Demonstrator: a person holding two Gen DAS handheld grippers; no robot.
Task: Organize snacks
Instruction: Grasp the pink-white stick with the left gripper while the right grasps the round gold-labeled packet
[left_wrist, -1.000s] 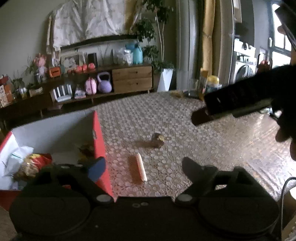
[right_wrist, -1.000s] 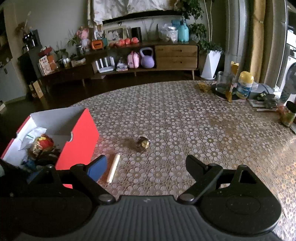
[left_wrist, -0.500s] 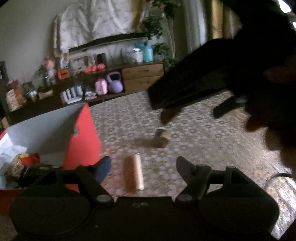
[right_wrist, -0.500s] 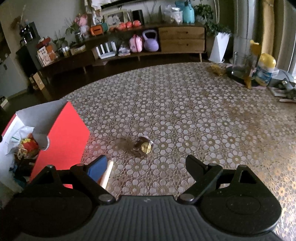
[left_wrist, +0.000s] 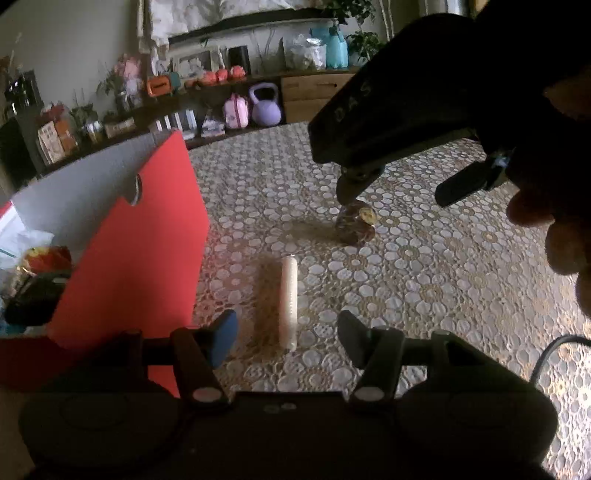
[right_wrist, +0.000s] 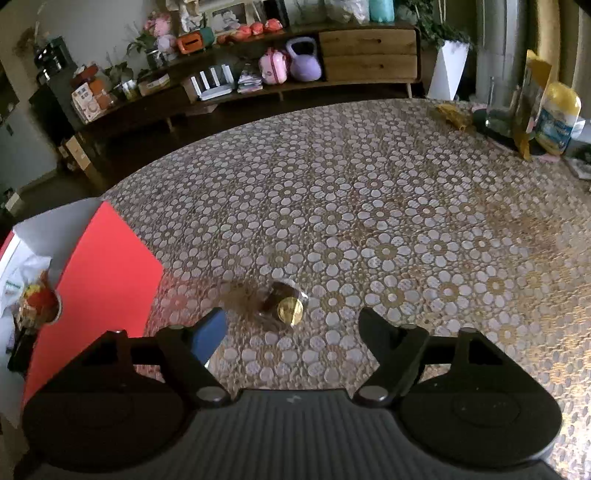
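The left tool (left_wrist: 284, 328) is pointing down at the tabletop (left_wrist: 424, 295) with its jaws apart; they have just been closing, and the near end of a pale stick-shaped snack (left_wrist: 288, 301) is lying between the two fingertips, which are not pressing on it. The stick is lying flat on the patterned cloth, lengthwise away from the camera, just beside the red wall of the open box (left_wrist: 147, 240) that is standing at the left. Inside that box, other wrapped snacks (left_wrist: 42, 258) are showing, among them a red and yellow packet. Farther out, a small round brown snack in clear wrap with a gold sticker (left_wrist: 356, 221) is sitting on the tabletop, apart from the stick. The right tool (right_wrist: 291, 328) is hanging over it, also tilted down, its jaws apart and just closing too; in the right wrist view the round snack (right_wrist: 284, 304) is lying just ahead of the gap between the fingertips, nearer the blue-padded left one, and no pad is touching it. In the left wrist view, that tool's dark body is filling the upper right, one fingertip is coming right down to the snack's wrapper, and the person's hand (left_wrist: 554, 221) is gripping it at the right edge. Beyond the tabletop, a low wooden sideboard (right_wrist: 369, 51) is standing against the wall, crowded with small things.
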